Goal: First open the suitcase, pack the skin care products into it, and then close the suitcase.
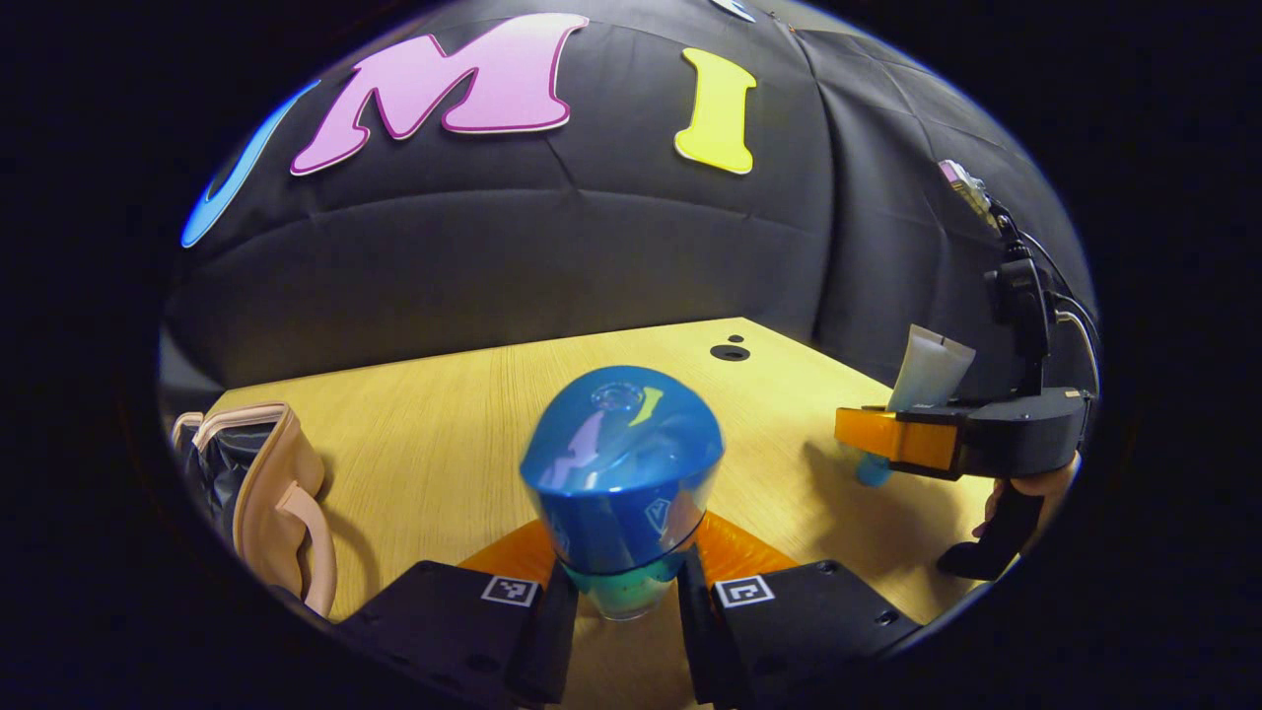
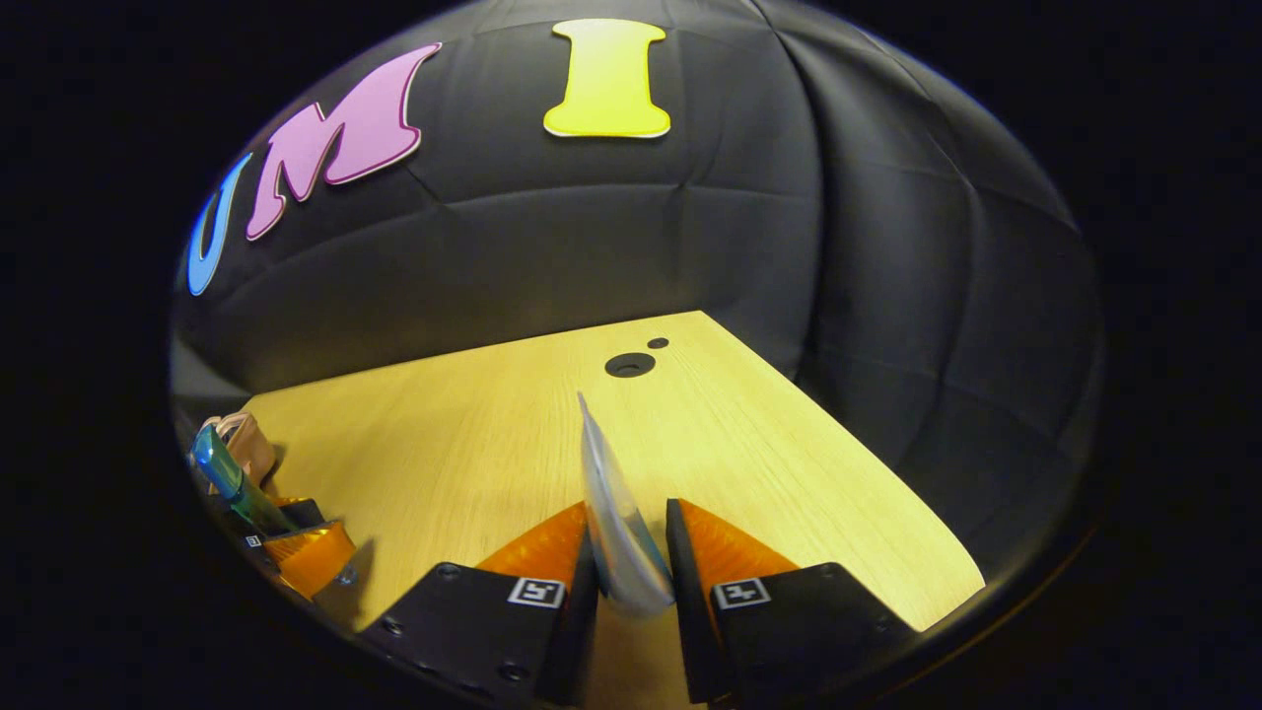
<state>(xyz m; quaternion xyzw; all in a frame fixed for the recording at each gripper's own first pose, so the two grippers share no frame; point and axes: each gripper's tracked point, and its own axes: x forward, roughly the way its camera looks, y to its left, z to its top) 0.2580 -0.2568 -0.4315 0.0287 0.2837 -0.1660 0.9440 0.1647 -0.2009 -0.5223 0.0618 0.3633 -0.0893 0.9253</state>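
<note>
A person stands at a pale wooden table (image 1: 444,434) in a booth with a black cloth wall (image 1: 592,247), holding a two-finger gripper in each hand.

In the left gripper view, the left gripper (image 1: 623,602) has its jaws drawn in narrow around a blue bottle (image 1: 621,473). Both fingers press against the bottle's lower, greenish part, and its glossy blue cap points away from the camera, above the table. At the left edge of this view lies the suitcase (image 1: 271,493), a small beige case with a handle; it stands open, and its dark lining shows. It is well apart from the bottle.

Farther off to the right in the same view, the right gripper (image 1: 887,434) hangs above the table, a hand (image 1: 1035,488) on its grip. It holds a pale tube (image 1: 929,370) that stands up between its fingers, crimped end uppermost, with a blue cap (image 1: 873,471) showing below.

In the right gripper view, the right gripper's jaws are closed narrow on that tube, seen edge-on as a thin pale blade, with both fingers touching its sides. The table stretches ahead, with a round dark hole (image 2: 629,365) and a smaller one beside it near the far edge. At the lower left of this view, the left gripper holds the blue bottle tilted, with the suitcase just behind it.
</note>
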